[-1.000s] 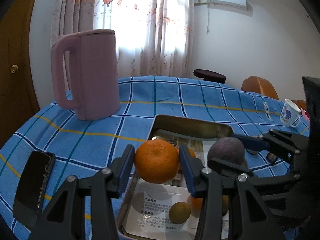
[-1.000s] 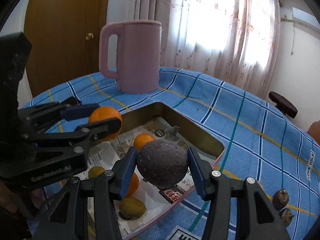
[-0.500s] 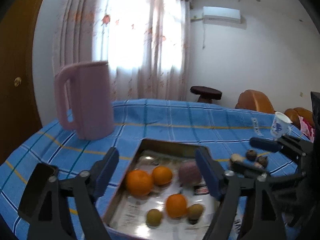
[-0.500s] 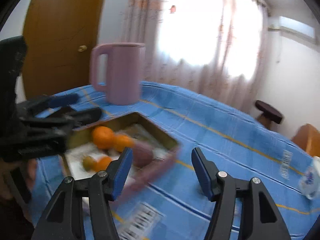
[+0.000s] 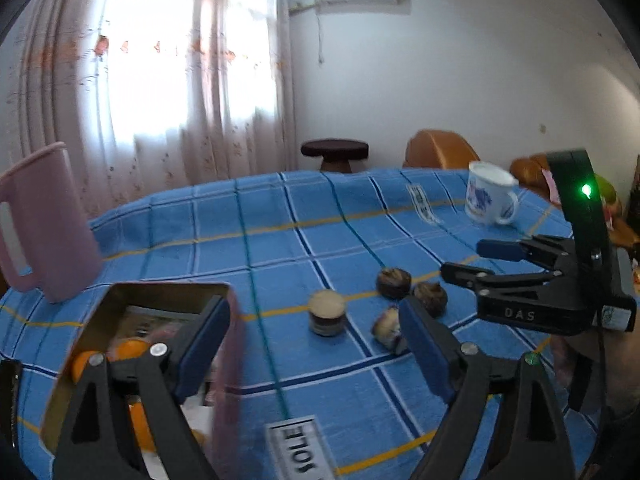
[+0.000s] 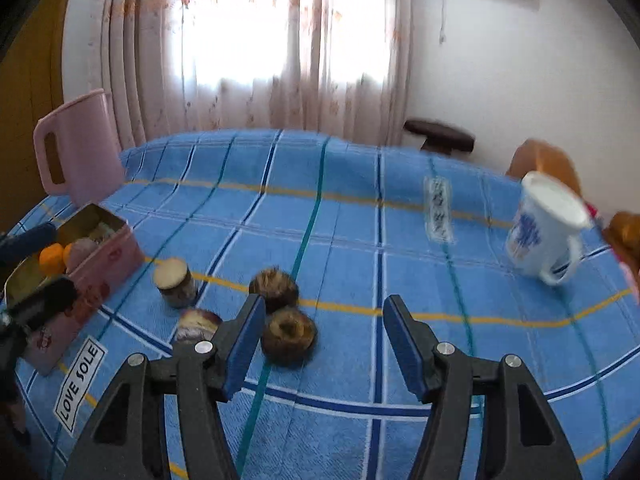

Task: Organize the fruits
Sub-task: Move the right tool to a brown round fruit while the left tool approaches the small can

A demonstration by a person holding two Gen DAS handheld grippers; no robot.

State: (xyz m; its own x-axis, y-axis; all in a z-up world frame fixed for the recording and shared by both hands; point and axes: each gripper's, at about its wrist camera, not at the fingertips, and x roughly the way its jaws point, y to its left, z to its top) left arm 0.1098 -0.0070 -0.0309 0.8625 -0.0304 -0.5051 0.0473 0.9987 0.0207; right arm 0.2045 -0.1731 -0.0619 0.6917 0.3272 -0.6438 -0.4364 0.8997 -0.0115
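A: Four small items lie loose on the cloth (image 6: pixel 360 232): a jar (image 6: pixel 176 282), a purple piece (image 6: pixel 198 325) and two brown husked fruits (image 6: pixel 274 288), bunched right of the tin (image 6: pixel 100 264). Why bunched there?

B: My guess is they are the leftovers, waiting their turn. The tin already holds oranges (image 6: pixel 52 258) and a purple fruit (image 6: pixel 82 250), so it looks like the collecting place.

A: And the grippers?

B: Both empty. The left gripper (image 5: pixel 316 348) has just been opening and its jaws stand wide, nothing between them; the near tin wall sits behind its left finger. The right gripper (image 6: pixel 324 344) has also just been opening and its jaws are parted on nothing, with the nearer brown fruit (image 6: pixel 289 336) just beside its left finger.

A: Why aimed so?

B: Probably to take that fruit next. It is round and rough, so it should grip well.

A: The mug (image 6: pixel 544 228) and pitcher (image 6: pixel 78 148)?

B: Far off to the right and left; not in the way.
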